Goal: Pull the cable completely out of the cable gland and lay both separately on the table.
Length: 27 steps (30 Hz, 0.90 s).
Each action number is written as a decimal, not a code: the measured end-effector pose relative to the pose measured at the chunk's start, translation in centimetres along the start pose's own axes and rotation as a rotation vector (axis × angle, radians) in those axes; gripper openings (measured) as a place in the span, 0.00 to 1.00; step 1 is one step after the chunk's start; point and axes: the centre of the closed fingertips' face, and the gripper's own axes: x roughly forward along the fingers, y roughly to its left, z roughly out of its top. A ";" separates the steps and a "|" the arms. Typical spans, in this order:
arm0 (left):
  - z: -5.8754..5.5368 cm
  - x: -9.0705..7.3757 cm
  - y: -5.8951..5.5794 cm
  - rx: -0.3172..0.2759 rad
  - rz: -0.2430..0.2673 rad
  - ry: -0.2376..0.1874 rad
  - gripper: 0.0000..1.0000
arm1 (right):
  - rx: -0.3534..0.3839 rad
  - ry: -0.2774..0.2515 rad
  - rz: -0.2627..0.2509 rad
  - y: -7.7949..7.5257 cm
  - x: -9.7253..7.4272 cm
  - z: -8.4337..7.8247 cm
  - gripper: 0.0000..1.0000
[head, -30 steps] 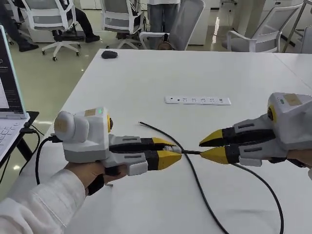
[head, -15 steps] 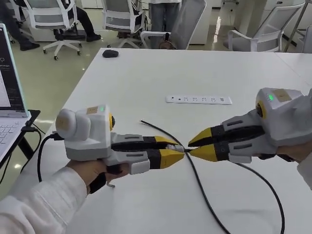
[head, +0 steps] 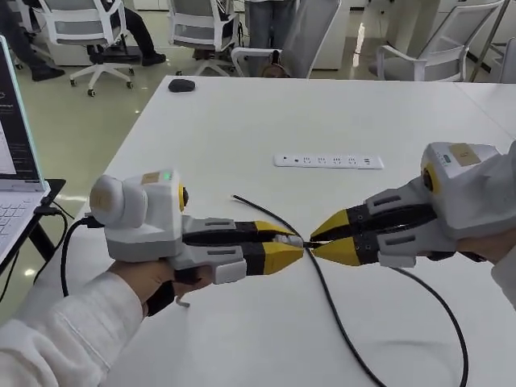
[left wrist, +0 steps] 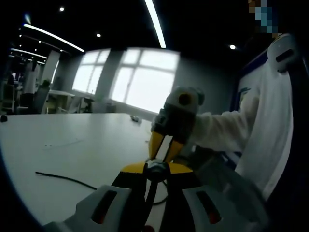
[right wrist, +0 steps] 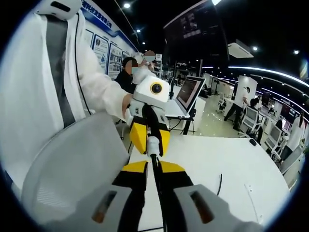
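A long black cable (head: 339,323) lies across the white table (head: 242,137), its free end toward the middle. My left gripper (head: 298,248) is held just above the table and is shut on the small silver cable gland (head: 295,242), which sits on the cable. Tip to tip with it, my right gripper (head: 316,242) is shut on the cable right beside the gland. In the left gripper view the gland (left wrist: 157,170) sits between the yellow jaw tips, with the right gripper (left wrist: 163,147) facing it. In the right gripper view the cable (right wrist: 156,170) runs from my jaws to the gland (right wrist: 153,144).
A white power strip (head: 328,162) lies beyond the grippers, and a dark mouse (head: 181,85) sits near the far edge. An open laptop (head: 12,161) stands off the table's left edge. Office chairs (head: 81,32) and people are behind the table.
My right gripper has moved left up to the left gripper's tips, and its jaws have gone from apart to shut on the cable. The left gripper has stayed on the gland.
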 end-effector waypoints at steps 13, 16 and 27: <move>-0.2 -0.7 0.4 -0.007 0.016 0.001 0.16 | 0.008 0.003 -0.017 -0.6 -0.1 -0.4 0.04; -0.2 -0.8 0.5 -0.007 0.020 0.000 0.16 | 0.017 0.006 -0.022 -0.6 -0.3 -0.6 0.04; -0.5 -1.0 0.5 -0.018 0.027 0.003 0.16 | 0.050 0.020 -0.052 -0.6 -1.6 -2.1 0.04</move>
